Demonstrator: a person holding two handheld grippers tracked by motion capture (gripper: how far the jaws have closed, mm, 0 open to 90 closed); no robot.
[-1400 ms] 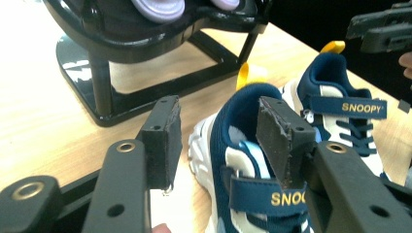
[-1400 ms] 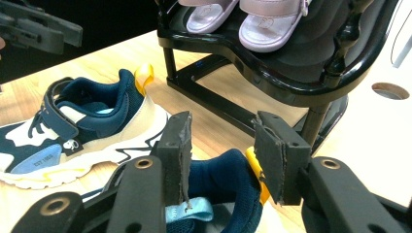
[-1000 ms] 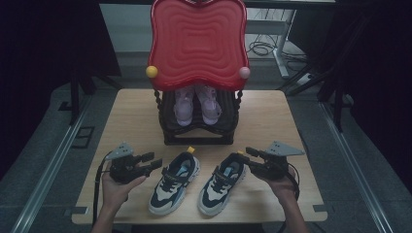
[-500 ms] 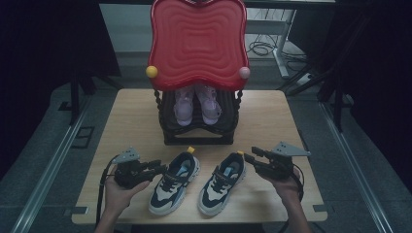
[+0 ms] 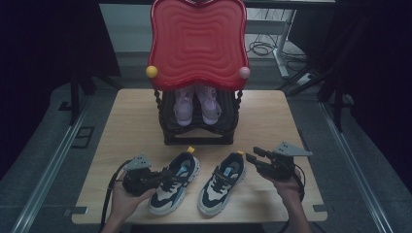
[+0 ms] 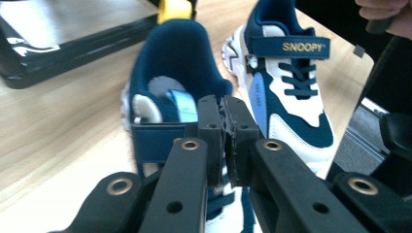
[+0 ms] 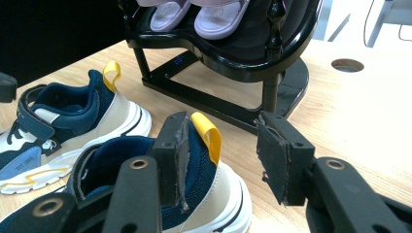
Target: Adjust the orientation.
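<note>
Near the surface's front edge, the left gripper [image 6: 223, 141] has just been closing and now pinches the left sneaker's [image 5: 174, 182] strap. The right gripper [image 7: 228, 160] straddles the right sneaker's [image 7: 194, 194] heel, jaws spread; clamp the collar firmly before lifting both level.

Two sneakers [image 5: 174, 182] [image 5: 222, 182] are navy and white with pale blue side patches and yellow heel loops [image 7: 206, 131]. The strap lettering [image 6: 303, 46] is gold. The rack [image 5: 199, 127] is black, its top [image 5: 197, 41] red with rippled rings. The sandals [image 5: 196, 103] are lilac, the table [image 5: 126, 121] pale wood.
</note>
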